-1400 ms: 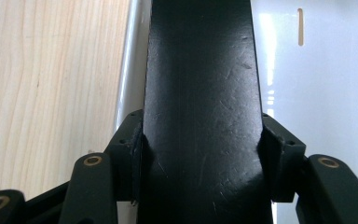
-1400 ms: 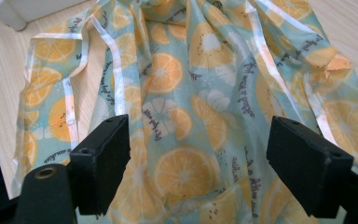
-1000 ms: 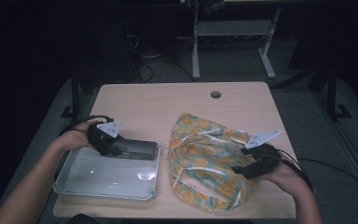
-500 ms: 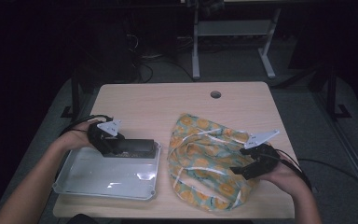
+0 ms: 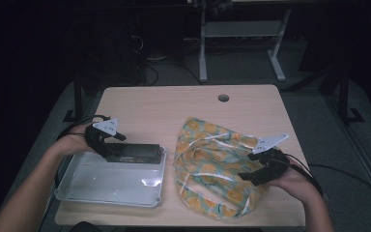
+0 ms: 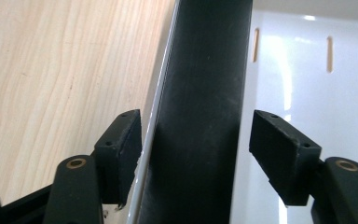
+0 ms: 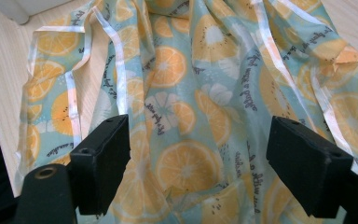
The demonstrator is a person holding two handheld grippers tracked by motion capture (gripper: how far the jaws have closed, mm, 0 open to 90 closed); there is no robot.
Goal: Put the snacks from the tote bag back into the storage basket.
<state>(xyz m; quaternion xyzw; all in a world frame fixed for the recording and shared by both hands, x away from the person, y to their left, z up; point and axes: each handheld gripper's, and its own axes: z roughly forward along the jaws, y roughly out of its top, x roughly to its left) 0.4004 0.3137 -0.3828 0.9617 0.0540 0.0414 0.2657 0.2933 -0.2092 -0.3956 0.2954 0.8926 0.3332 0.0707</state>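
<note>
A long black bar [image 5: 137, 153] lies along the far rim of a white tray [image 5: 106, 183] at the table's left. My left gripper [image 5: 112, 152] straddles the bar's left end. In the left gripper view the bar [image 6: 200, 93] runs between the jaws with a gap on each side. Those jaws have just been opening, and the pads [image 6: 279, 149] do not press on it. At the right lies a crumpled cloth [image 5: 212, 164] printed with orange slices. My right gripper [image 5: 249, 176] hovers open at its right edge, over the fabric [image 7: 191, 93].
The wooden table [image 5: 174, 106] has a round cable hole [image 5: 223, 98] near its far edge. The tray's white floor [image 6: 303, 70] has two narrow slots. Beyond the table stand a grey metal frame and cables on the dark floor.
My left gripper has edged slightly to the left along the bar. The bar, the cloth and my right gripper have stayed in place.
</note>
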